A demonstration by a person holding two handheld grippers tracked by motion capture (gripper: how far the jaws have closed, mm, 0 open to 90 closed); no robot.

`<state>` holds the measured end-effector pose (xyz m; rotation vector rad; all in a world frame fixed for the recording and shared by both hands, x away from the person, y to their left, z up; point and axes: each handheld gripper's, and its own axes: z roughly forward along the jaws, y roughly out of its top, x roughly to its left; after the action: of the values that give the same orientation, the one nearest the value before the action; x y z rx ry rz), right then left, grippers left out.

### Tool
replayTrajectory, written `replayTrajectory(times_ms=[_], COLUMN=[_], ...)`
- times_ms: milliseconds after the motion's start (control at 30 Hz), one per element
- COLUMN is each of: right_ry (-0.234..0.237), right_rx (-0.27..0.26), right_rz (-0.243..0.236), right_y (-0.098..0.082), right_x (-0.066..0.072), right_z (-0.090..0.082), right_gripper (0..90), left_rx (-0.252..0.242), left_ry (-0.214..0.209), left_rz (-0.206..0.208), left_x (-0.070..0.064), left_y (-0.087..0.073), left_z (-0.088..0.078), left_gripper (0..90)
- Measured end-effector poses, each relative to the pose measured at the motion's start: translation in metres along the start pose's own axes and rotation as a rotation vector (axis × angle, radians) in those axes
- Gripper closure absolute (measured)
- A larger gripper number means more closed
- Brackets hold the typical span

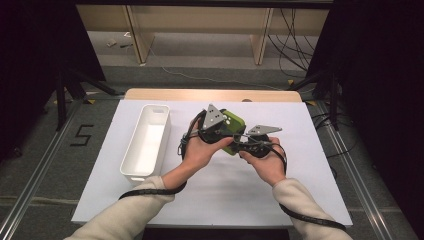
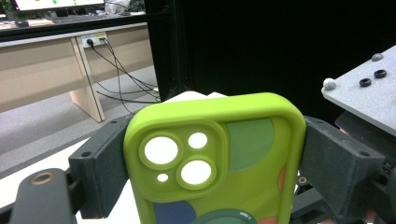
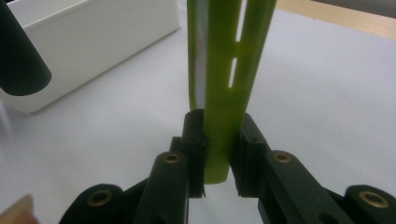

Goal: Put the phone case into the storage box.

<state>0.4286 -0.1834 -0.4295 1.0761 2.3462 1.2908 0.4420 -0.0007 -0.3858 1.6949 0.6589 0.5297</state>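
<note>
Above the middle of the table [image 1: 300, 195], well clear of every edge, a green phone case [image 2: 219, 154] is held up between both grippers, with open white surface all round, widest toward the near edge. The right gripper [image 3: 217, 154] is clamped on the case's thin side at one end. The left gripper [image 2: 212, 163] has its jaws against the case's two long edges, gripping it across its width. The case's lower part is cut off in the left gripper view. A white bin [image 1: 131, 167] lies near the left edge, empty.
</note>
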Motion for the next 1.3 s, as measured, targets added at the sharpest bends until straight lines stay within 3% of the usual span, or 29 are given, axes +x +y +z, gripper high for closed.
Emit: replayTrajectory(times_ms=[400,567,933,1300], right_ry=[-0.002,-0.003,0.013,0.029], right_rx=[-0.021,-0.036,-0.104,-0.146], right_rz=[-0.013,-0.009,-0.067,-0.092], right_y=[0.000,0.000,0.000,-0.005], right_x=[-0.001,-0.003,-0.007,-0.010], right_z=[0.000,0.000,-0.004,-0.011], right_gripper=[75.1,62.9,27.4,16.7], left_rx=[-0.002,-0.005,-0.014,-0.022], left_ry=[0.004,0.010,0.024,0.037], left_rz=[-0.008,-0.009,-0.014,-0.017], left_x=[0.001,0.003,0.009,0.015], left_y=[0.002,0.003,0.005,0.008], left_z=[-0.002,-0.003,-0.008,-0.014], left_gripper=[15.7,15.8,15.9,16.0])
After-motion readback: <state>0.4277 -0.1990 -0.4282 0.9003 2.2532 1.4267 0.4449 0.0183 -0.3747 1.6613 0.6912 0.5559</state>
